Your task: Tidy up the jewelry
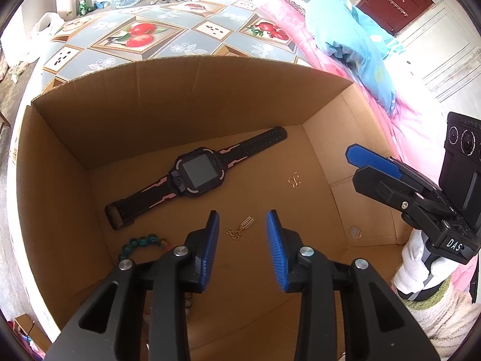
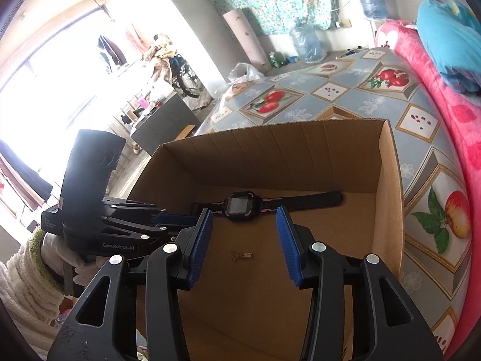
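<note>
An open cardboard box (image 1: 180, 105) (image 2: 270, 156) holds the jewelry. On its floor lie a black and pink smartwatch (image 1: 195, 177) (image 2: 239, 204), a short gold chain piece (image 1: 240, 229) (image 2: 242, 255), a tiny gold hook (image 1: 294, 179) and a teal bead bracelet (image 1: 141, 242), partly hidden behind my left finger. My left gripper (image 1: 243, 214) hangs open over the gold chain, nothing between its pads. My right gripper (image 2: 244, 210) is also open above the same chain and holds nothing. It reaches in over the box's right wall in the left wrist view (image 1: 372, 164).
The box sits on a bed with a fruit-patterned cover (image 1: 135, 36) (image 2: 345, 96). A pink blanket (image 1: 330, 60) and a blue quilt (image 1: 345, 30) lie along the right. A white-gloved hand (image 1: 412, 261) holds the right gripper. Water jugs (image 2: 306, 42) stand by the far wall.
</note>
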Demonstrator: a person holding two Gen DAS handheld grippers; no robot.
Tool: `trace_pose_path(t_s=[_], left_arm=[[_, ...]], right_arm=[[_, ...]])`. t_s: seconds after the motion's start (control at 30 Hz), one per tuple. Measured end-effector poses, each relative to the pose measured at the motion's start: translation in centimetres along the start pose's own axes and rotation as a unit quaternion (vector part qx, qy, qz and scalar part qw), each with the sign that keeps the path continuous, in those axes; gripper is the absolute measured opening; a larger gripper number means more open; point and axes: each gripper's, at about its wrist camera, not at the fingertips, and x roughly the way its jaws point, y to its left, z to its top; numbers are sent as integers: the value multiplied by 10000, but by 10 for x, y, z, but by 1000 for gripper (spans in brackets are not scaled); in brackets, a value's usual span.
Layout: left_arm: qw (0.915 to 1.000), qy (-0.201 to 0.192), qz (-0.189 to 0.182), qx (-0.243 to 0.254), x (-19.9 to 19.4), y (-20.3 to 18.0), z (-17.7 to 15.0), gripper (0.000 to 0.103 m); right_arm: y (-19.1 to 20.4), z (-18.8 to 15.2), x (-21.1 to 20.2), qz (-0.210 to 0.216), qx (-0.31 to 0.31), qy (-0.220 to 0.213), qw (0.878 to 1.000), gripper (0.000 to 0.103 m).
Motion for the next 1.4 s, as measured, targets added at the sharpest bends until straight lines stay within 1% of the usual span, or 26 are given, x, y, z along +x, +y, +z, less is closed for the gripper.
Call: trace_pose_path(t_s=[0.1, 0.33, 1.4], left_arm=[[10000, -1, 12, -34, 0, 0, 0, 34], [10000, -26, 20, -64, -1, 2, 0, 37], [10000, -18, 12, -81, -1, 4, 2, 39]], right_arm=[[1, -1, -1, 9, -15, -16, 10000, 46], [1, 0, -1, 5, -30, -21, 10000, 47], [1, 1, -2, 13, -17, -48, 10000, 48]])
